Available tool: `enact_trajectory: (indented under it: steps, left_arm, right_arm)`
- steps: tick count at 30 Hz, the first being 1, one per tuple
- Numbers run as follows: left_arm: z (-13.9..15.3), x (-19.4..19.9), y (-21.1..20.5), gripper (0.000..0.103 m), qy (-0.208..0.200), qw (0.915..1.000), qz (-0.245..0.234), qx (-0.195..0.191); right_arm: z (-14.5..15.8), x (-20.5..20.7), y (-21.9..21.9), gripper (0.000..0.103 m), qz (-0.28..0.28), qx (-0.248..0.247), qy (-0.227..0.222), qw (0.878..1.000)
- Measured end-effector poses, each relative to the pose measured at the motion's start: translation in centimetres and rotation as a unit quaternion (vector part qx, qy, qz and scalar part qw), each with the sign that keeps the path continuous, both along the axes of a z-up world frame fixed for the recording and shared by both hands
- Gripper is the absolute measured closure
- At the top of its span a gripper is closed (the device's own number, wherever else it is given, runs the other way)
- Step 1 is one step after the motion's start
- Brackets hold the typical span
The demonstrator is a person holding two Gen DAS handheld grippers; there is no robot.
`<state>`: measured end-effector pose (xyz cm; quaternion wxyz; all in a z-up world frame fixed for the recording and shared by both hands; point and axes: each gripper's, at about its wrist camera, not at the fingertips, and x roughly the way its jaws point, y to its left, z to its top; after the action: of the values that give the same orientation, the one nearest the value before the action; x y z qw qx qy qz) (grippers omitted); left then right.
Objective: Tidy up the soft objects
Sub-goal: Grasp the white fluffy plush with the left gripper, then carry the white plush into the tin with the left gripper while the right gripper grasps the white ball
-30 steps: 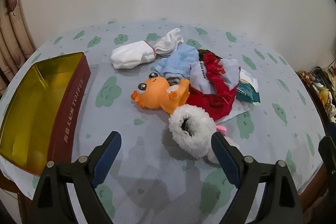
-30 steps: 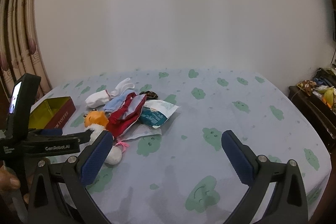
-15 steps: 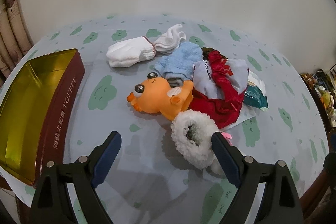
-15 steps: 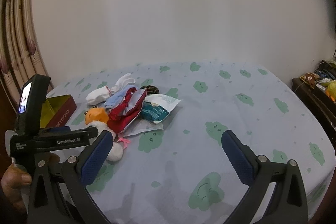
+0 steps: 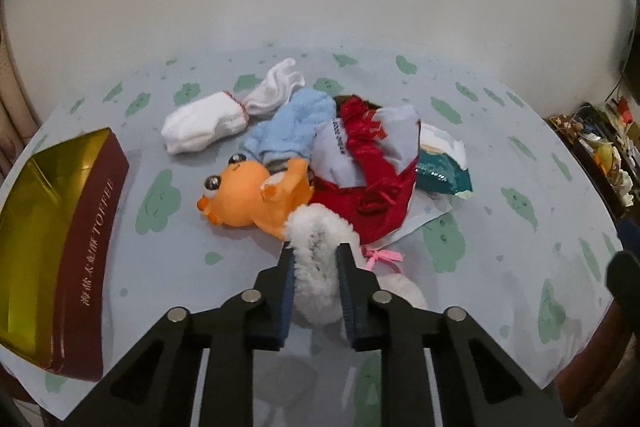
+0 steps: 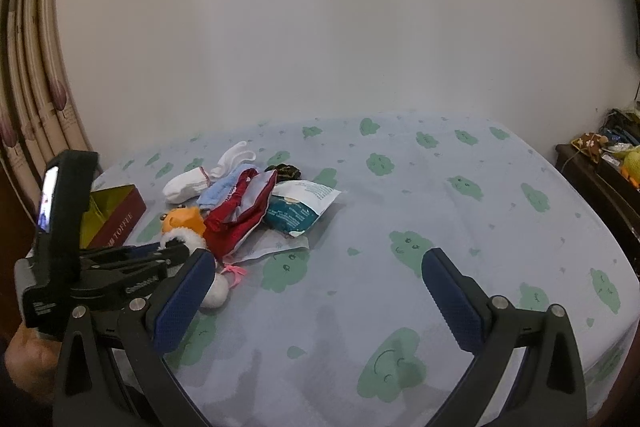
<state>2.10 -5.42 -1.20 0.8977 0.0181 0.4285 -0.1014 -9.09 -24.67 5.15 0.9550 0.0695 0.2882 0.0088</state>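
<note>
Currently listed, on a tabletop (image 5: 168, 291) under a pale blue cloth with green clouds: one heap of soft goods near the middle, comprising a fluffy white slipper (image 5: 316, 263), an orange plush toy (image 5: 248, 195), a blue towel (image 5: 292, 135), white socks (image 5: 204, 125), a red and grey garment (image 5: 360, 163) and a teal packet (image 5: 440, 173). One open toffee tin (image 5: 52, 227), gold inside, stands well apart at the left edge. Left tool (image 5: 314, 259): jaws closing, pads pressing the slipper's furry cuff from both sides. Right tool (image 6: 316, 287): jaws spread wide, nothing between them, hovering over bare cloth to the right of the heap. Step in hand, as judged: the first pick, slipper gripped but not yet lifted. Next move likely calls for a clean lift clear of the plush toy it touches, then a carry left toward the tin, minding the pink ribbon (image 5: 382, 257) trailing beside it.
</note>
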Motion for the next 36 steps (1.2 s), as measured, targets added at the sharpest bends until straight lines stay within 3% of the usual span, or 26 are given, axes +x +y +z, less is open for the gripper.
enact_trajectory:
  steps: [12,18,31,34,36]
  left_arm:
    - [4.6,-1.9,1.8,0.086,-0.045,0.9986,0.017,-0.021]
    - [6.9,-3.2,4.8,0.086,-0.058,0.9967,0.045,-0.035]
    - [10.5,-5.2,14.6,0.086,-0.078,0.989,0.122,-0.031]
    - [10.0,-5.0,17.0,0.086,-0.072,0.9864,0.146,-0.027]
    - [9.7,-4.8,18.3,0.086,-0.064,0.9853,0.156,-0.024]
  right_arm:
    - [-0.6,0.2,0.3,0.0,0.012,0.0,0.01,1.0]
    - [-1.6,0.5,1.8,0.0,0.06,0.012,0.03,0.998]
    - [-3.8,3.6,8.1,0.0,0.177,-0.037,0.098,0.979]
    - [-4.2,4.9,8.3,0.007,0.186,-0.03,0.112,0.976]
    - [-4.4,5.4,8.5,0.022,0.191,-0.031,0.123,0.973]
